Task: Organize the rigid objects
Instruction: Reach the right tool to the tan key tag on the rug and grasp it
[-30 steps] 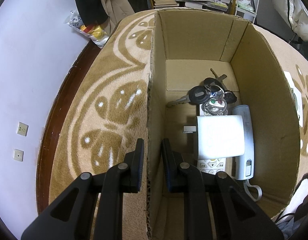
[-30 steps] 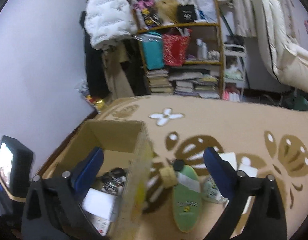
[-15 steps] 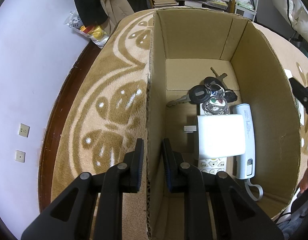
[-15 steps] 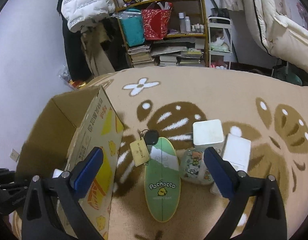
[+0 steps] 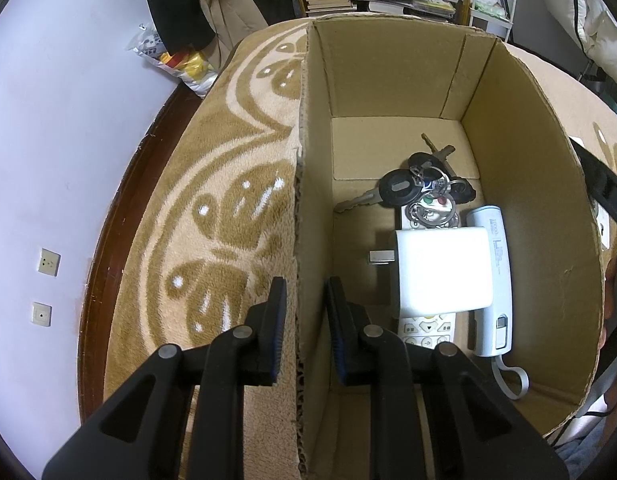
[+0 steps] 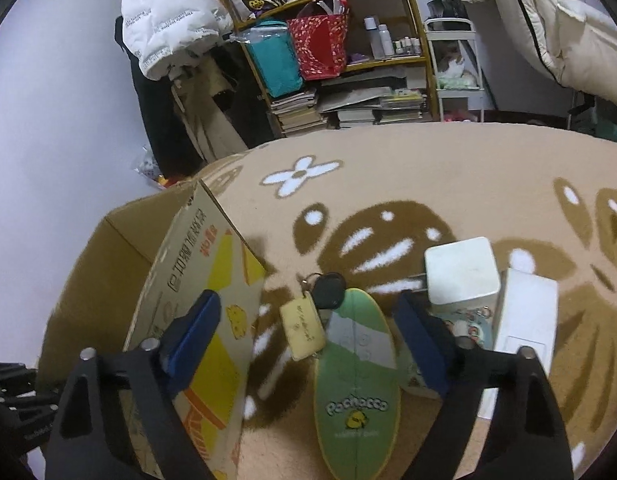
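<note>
Left wrist view: the left gripper (image 5: 304,320) straddles the left wall of the cardboard box (image 5: 520,168), one finger outside over the carpet (image 5: 228,208), the other inside. The jaws are nearly closed around that wall, but whether the pads press the cardboard cannot be told. On the box floor lie a bunch of keys (image 5: 420,190) toward the far end, a white square block (image 5: 442,268) nearer the camera, a white remote (image 5: 426,326) partly under that block, and a pale blue handset (image 5: 492,280) along the right wall, touching the block's right side. A small metal piece (image 5: 381,257) sits just left of the block. Beyond the carpet's left edge run a dark wooden floor strip and a wall with two sockets. At the right edge of the picture a black part of the other tool shows past the box wall.

Right wrist view: the right gripper (image 6: 304,332) is spread wide and holds nothing. It hangs above a green oval Pochacco case (image 6: 354,392) lying on the carpet just right of the box's printed outer wall (image 6: 200,300). A black key fob with a beige tag (image 6: 302,328) rests at the case's far end, the tag overlapping its edge. Right of the case stand a white cube (image 6: 462,276), a white flat box (image 6: 526,312) beside it, and a small printed pouch (image 6: 468,326) between them and the case, partly hidden by the right finger. This view alone shows the cluttered bookshelf (image 6: 348,80) and white jacket behind; the box's contents are out of sight here.
</note>
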{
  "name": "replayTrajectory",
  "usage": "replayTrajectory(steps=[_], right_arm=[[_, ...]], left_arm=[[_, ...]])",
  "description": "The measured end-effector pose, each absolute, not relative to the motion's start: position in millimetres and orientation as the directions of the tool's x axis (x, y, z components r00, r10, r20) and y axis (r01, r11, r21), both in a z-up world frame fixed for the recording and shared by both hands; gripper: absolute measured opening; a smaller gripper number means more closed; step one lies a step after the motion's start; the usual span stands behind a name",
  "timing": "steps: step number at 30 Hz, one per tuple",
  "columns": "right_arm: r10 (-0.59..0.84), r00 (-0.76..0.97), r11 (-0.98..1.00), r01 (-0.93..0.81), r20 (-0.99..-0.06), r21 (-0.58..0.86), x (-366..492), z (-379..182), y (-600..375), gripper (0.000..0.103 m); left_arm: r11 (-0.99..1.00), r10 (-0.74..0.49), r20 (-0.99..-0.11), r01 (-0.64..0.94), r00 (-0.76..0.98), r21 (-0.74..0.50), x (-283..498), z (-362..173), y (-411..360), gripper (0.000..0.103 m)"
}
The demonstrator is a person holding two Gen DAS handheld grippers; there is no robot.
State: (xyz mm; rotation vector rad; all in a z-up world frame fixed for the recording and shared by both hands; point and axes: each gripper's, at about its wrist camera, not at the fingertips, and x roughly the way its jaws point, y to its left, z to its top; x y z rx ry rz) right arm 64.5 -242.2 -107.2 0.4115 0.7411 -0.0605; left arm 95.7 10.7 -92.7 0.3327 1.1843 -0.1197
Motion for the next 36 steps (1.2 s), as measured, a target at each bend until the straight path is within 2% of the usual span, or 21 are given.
replayTrajectory(steps=[5,7,10,12,17,26,36], right_arm=[[0.089,0.747,0.914,0.202,-0.659,0.353,68.0,-105.5,-242.6,0.088],[0.091,0.746,0.912,0.204,-0.659,0.357,70.2,-106.0,-243.9,0.083],[0.115,0.749,0.896,0.206,-0.652,0.394,73.7,-108.3,-248.2,0.069],[0.138,0.754,0.887,0.195,-0.643,0.419,75.5,-108.9,-251.9,0.054],[0.12,0.743,0.924,0.158,-0.658,0.347,81.4,-104.6,-251.2,0.04],[0.135,0.685,0.931,0.16,-0.716,0.328,100.5,-125.9,-251.6,0.04],[0.111,0.652,0.941,0.173,-0.75,0.29,109.7,-149.1,-251.4,0.04]], left_arm=[[0.947,0.079,-0.924,0.262,0.374,0.187,96.3,-93.1,10.0,0.02],[0.946,0.08,-0.924,0.264,0.375,0.189,96.2,-93.0,10.0,0.02],[0.944,0.08,-0.922,0.268,0.378,0.192,95.8,-93.2,10.4,0.021],[0.945,0.079,-0.922,0.268,0.378,0.19,95.6,-93.2,10.7,0.021],[0.944,0.081,-0.922,0.268,0.378,0.193,95.3,-93.8,10.6,0.021],[0.953,0.058,-0.929,0.256,0.364,0.16,96.9,-94.6,14.1,0.022],[0.945,0.076,-0.925,0.27,0.372,0.186,95.2,-94.7,11.9,0.022]])
